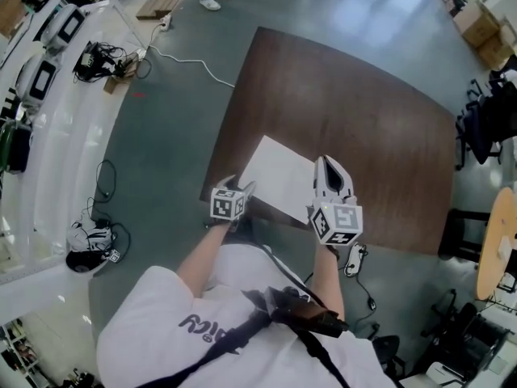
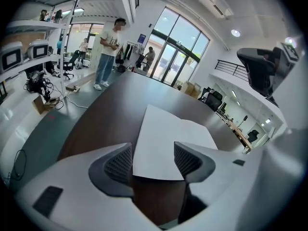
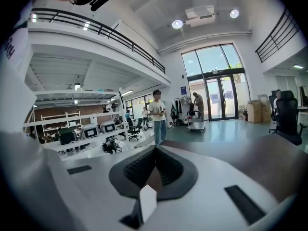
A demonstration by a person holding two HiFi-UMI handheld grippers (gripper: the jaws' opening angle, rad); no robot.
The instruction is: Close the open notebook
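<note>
Left gripper (image 2: 153,159): jaws spread, straddling the near corner of the white notebook (image 2: 168,136), pads not pressing. Right gripper (image 3: 155,150): jaws pressed together; a white sliver sits low between them, possibly a page edge, unclear. Notebook lies flat on the brown table (image 1: 363,111). Best to pinch one cover edge only, then fold it across slowly.

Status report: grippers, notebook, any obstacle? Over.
Left gripper open, notebook corner between jaws, not gripped. Right gripper shut, over notebook's right edge. Notebook open, flat on table, nothing blocking.

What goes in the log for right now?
left gripper: jaws apart at notebook corner | right gripper: jaws together | notebook: flat on table
</note>
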